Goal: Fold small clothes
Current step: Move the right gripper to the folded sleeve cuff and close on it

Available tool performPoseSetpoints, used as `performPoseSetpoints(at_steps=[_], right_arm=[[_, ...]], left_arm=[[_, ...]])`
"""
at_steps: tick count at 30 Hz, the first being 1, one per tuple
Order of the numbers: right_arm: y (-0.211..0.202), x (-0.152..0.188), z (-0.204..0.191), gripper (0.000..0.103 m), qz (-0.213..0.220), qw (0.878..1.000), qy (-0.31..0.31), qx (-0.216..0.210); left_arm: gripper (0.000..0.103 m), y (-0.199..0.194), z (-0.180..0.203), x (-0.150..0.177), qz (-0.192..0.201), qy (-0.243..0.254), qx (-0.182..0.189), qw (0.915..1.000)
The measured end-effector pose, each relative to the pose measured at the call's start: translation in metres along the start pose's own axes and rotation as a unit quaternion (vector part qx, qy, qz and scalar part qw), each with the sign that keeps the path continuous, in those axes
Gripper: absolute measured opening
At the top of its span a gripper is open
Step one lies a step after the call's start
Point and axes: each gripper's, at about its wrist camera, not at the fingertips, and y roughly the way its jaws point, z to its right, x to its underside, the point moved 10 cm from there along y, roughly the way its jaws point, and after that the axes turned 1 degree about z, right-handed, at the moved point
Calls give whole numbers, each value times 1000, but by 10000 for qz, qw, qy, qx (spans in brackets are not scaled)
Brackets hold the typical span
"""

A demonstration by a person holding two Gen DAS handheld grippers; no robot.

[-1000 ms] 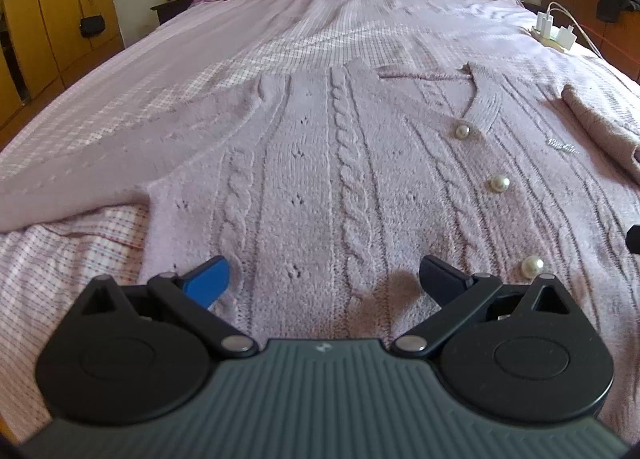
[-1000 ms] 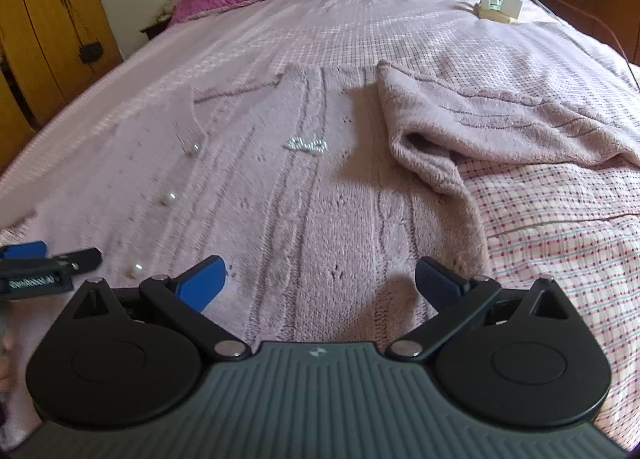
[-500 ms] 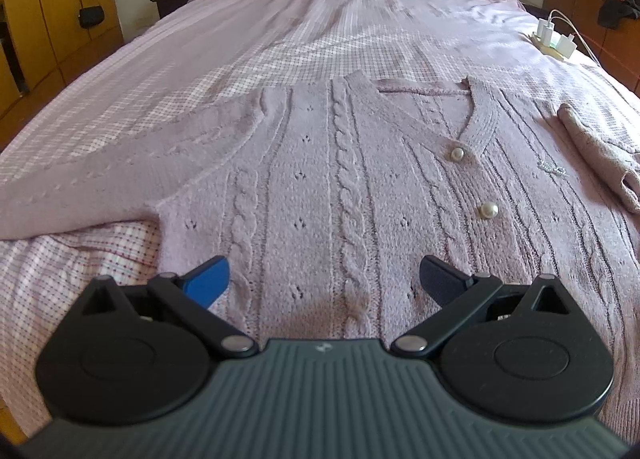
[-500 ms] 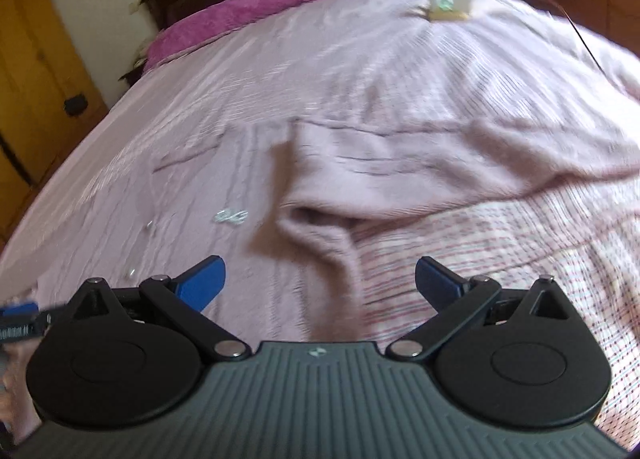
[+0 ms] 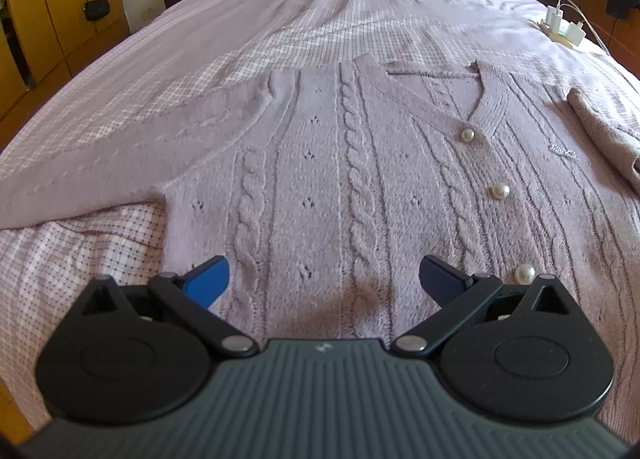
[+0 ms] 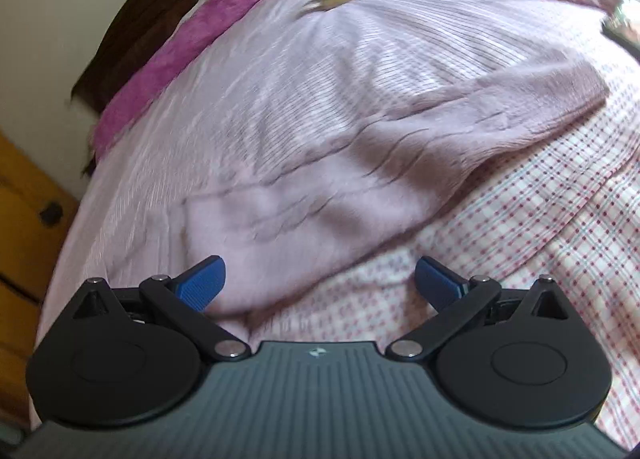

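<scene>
Left claw (image 5: 324,279) wide, holding nothing, over cardigan (image 5: 360,179) hem on bed (image 5: 360,19). Right claw (image 6: 320,279) wide, empty, just above folded sleeve (image 6: 360,163).

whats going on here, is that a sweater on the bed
A person is folding a pale pink cable-knit cardigan spread face up on a checked bedsheet. Each hand carries a two-finger tool, and both are open and empty. The left tool hovers over the cardigan's lower front, near its pearl buttons. The right tool points at one sleeve; that view is blurred. No fold is being held yet.
</scene>
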Motion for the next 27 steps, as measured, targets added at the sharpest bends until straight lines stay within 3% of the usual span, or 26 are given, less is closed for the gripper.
performPoseSetpoints(at_steps=[12,19,27], right_arm=[[30,-34,19,103,374,9991,194,-73],[26,-44,28,103,589,9946,803,-279],[23,-45,32,79,634,9940,828,-335]], left_arm=[[103,1,-5,7,-212,-97,-62,9997],[103,1,2,12,-259,43,-39,9996],[103,7,6,18,-387,45,19,9992]])
